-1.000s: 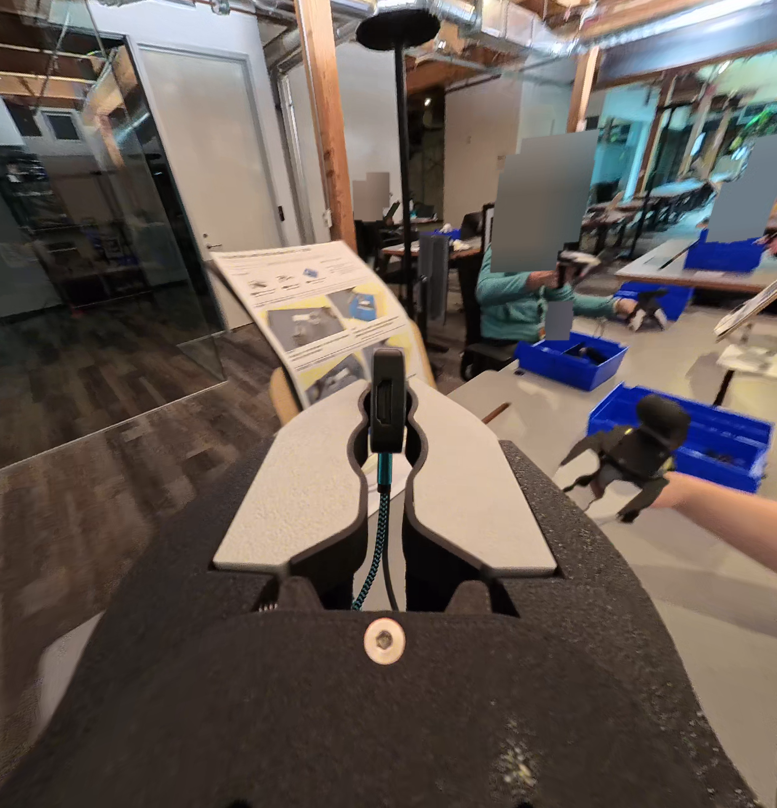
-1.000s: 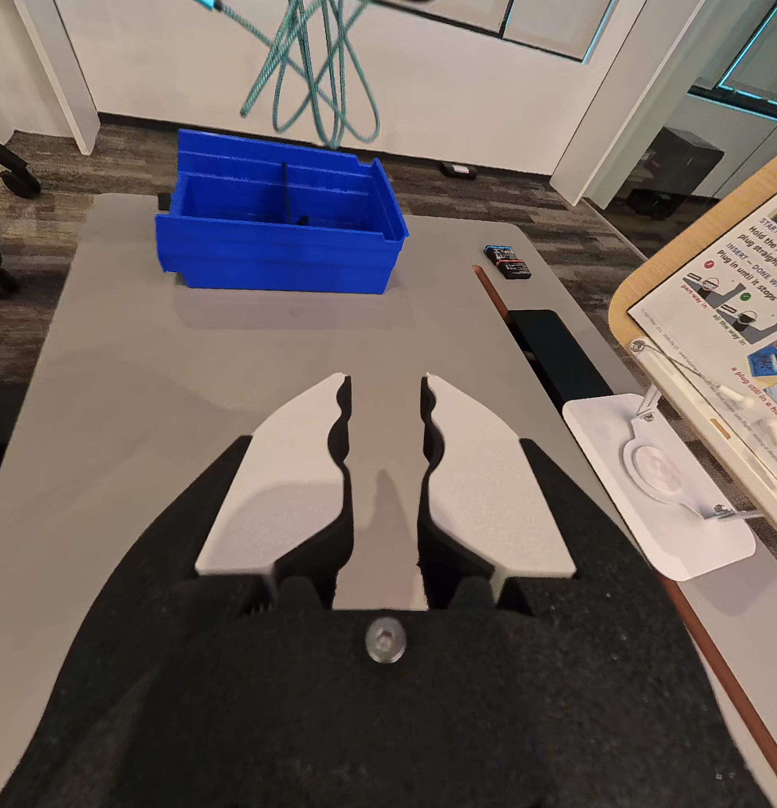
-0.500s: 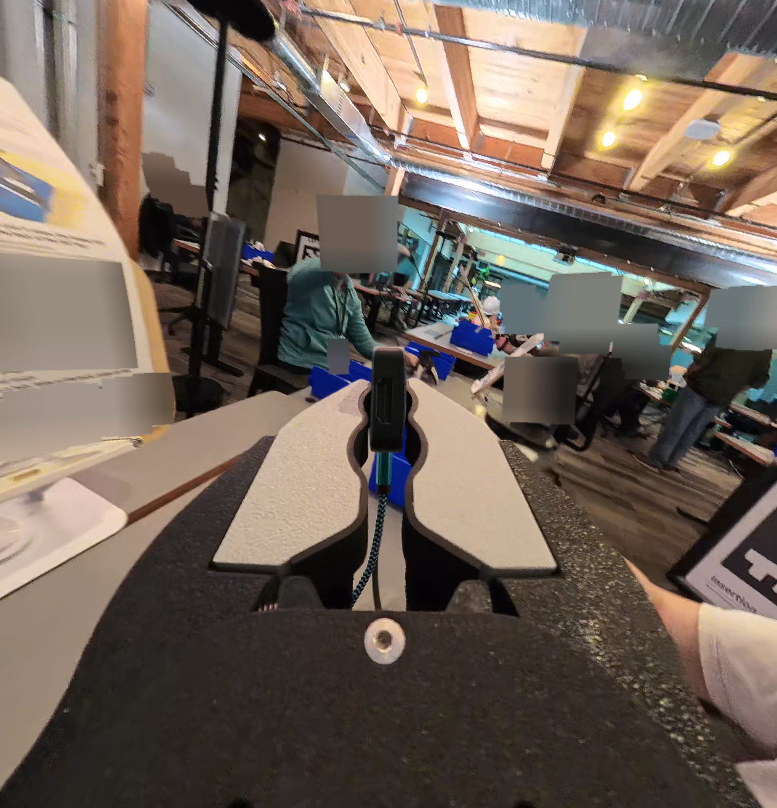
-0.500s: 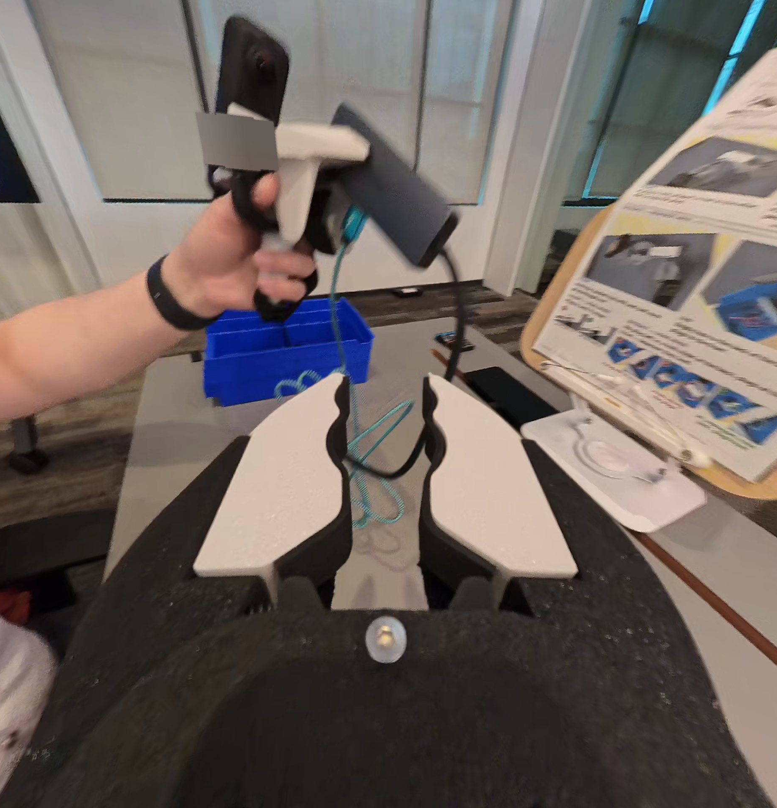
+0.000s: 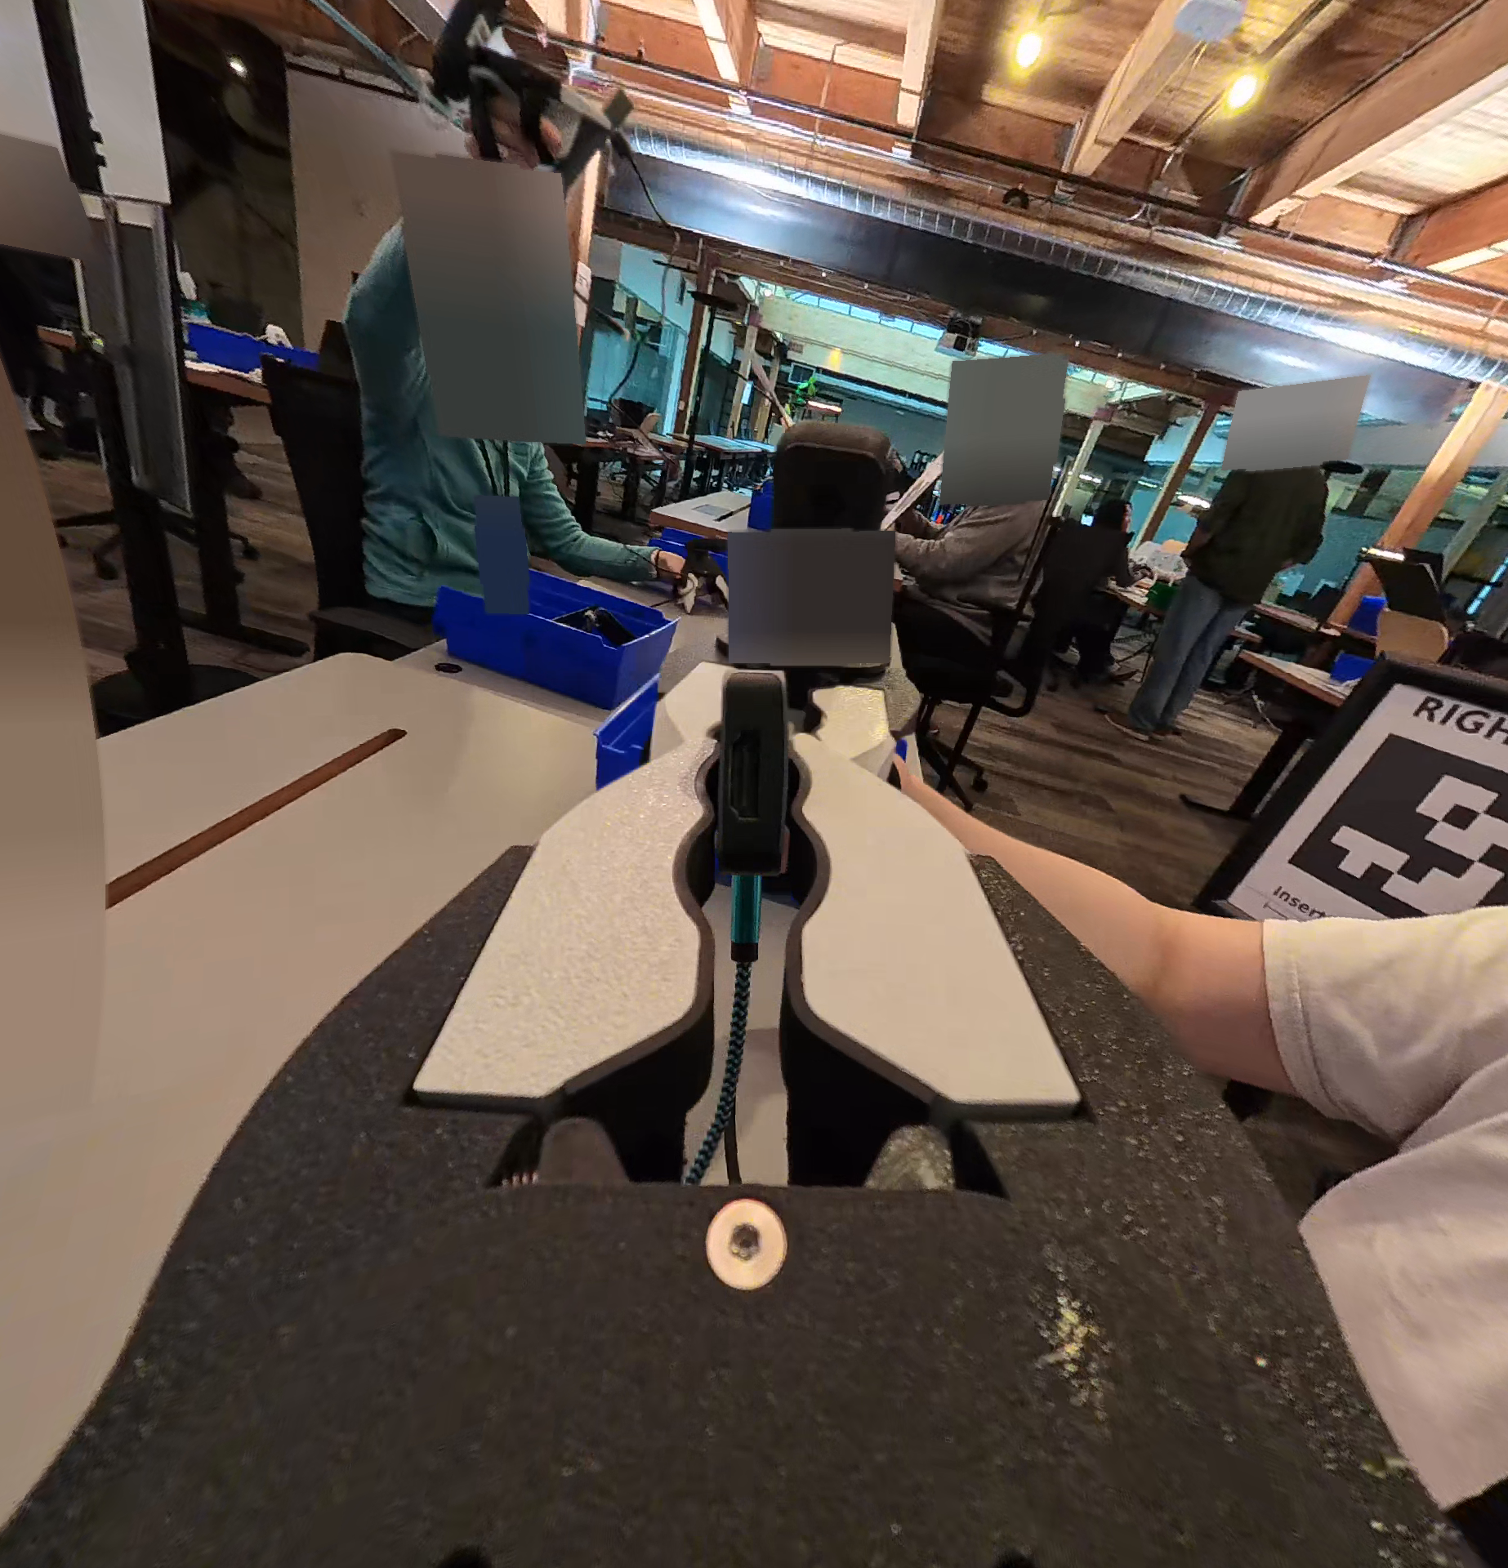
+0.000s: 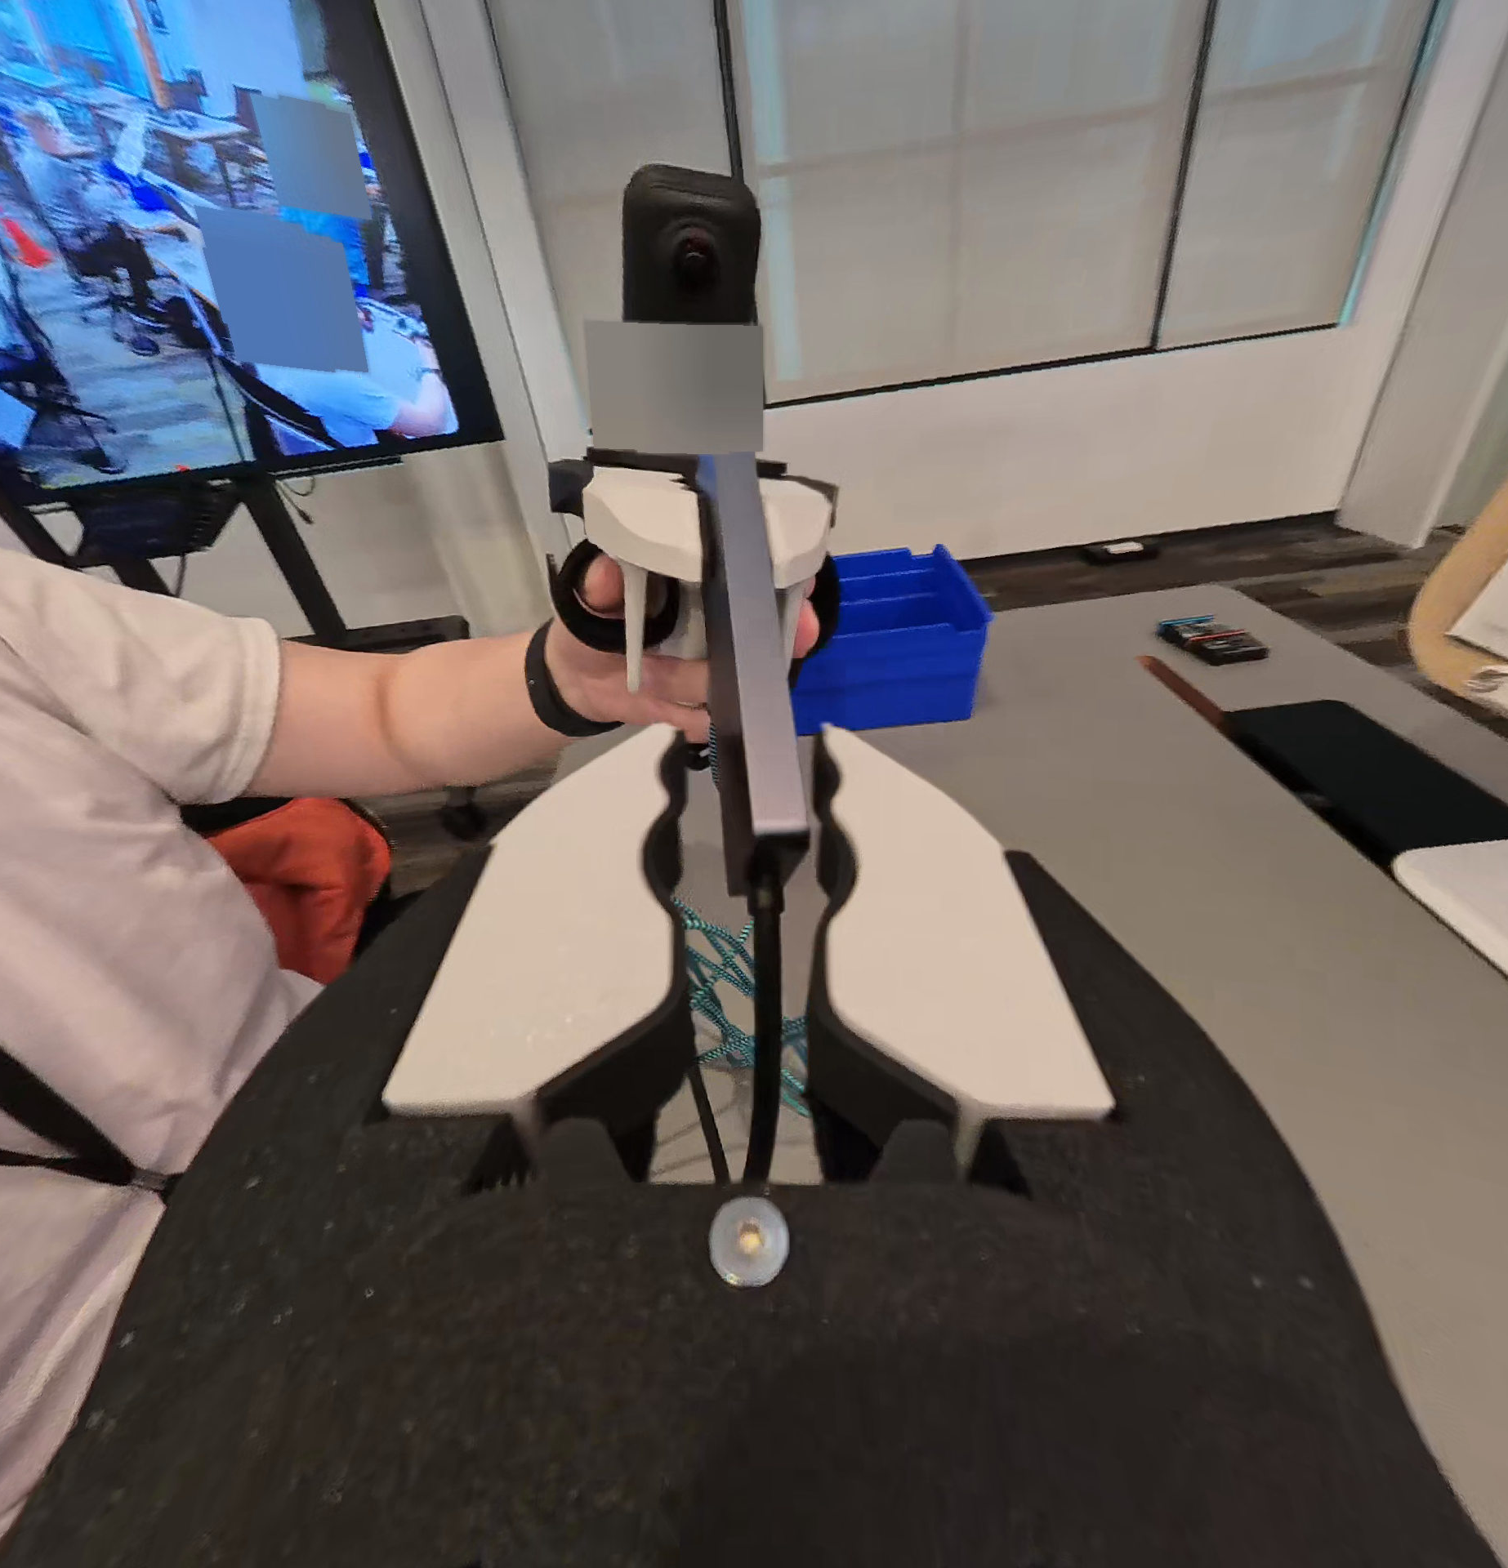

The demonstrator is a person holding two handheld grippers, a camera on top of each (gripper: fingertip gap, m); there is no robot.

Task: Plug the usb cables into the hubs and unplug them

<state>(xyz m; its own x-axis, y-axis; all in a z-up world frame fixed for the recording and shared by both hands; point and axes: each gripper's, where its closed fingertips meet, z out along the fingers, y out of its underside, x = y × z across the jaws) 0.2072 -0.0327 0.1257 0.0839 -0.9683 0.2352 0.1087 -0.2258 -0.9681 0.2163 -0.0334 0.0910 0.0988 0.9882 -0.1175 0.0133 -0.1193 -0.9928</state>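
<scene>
the left gripper [image 5: 752, 785] is clamping a dark grey usb hub [image 5: 752, 781] end-on between its white fingers [image 5: 598, 925], the hub standing up out of the grip with a port facing the camera. a teal braided cable [image 5: 734, 1018] is running from the hub's lower end back between the fingers. seen from the right wrist view, that hub [image 6: 755, 679] is reaching as a long bar toward the right gripper [image 6: 744, 814], whose fingers [image 6: 547, 942] are standing apart on either side of the hub's near end without clearly touching it. a black cable [image 6: 763, 1018] is hanging from that end, and the teal one [image 6: 717, 993] is looping below on the grey table [image 6: 1073, 806]. a blue bin [image 6: 895, 645] is sitting farther back on the table, behind the person's hand [image 6: 649, 670] gripping the left tool. a large screen [image 6: 182, 238] is standing at the left.
</scene>
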